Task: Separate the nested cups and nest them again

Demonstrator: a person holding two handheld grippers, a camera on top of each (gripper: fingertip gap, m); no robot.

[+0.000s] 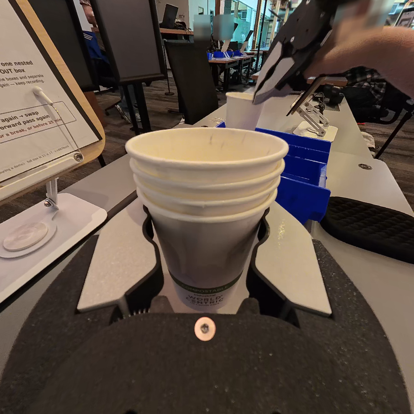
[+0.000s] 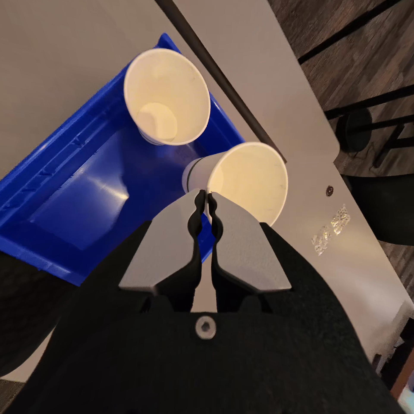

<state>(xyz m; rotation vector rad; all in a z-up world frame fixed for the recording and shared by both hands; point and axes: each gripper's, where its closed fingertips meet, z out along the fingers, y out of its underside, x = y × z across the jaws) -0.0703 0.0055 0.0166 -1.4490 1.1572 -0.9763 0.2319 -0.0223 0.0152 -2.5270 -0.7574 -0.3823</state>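
Note:
My left gripper [image 1: 206,215] is shut on a stack of several nested white paper cups [image 1: 206,179], held upright by the lowest cup's wall. In the same view my right gripper [image 1: 266,94] comes down from the upper right and pinches the rim of a single white cup [image 1: 242,112] over the blue bin [image 1: 302,179]. In the right wrist view my right gripper [image 2: 205,193] is shut on that cup's rim [image 2: 251,181], with the cup tilted at the bin's edge. A second single cup [image 2: 165,96] stands in the far end of the blue bin [image 2: 67,201].
A sign board on a white stand [image 1: 33,100] is at the left of the grey table [image 1: 369,174]. A black mesh pad [image 1: 369,224] lies to the right of the bin, and a small white stand [image 1: 313,121] is behind it. Chairs and desks stand beyond the table.

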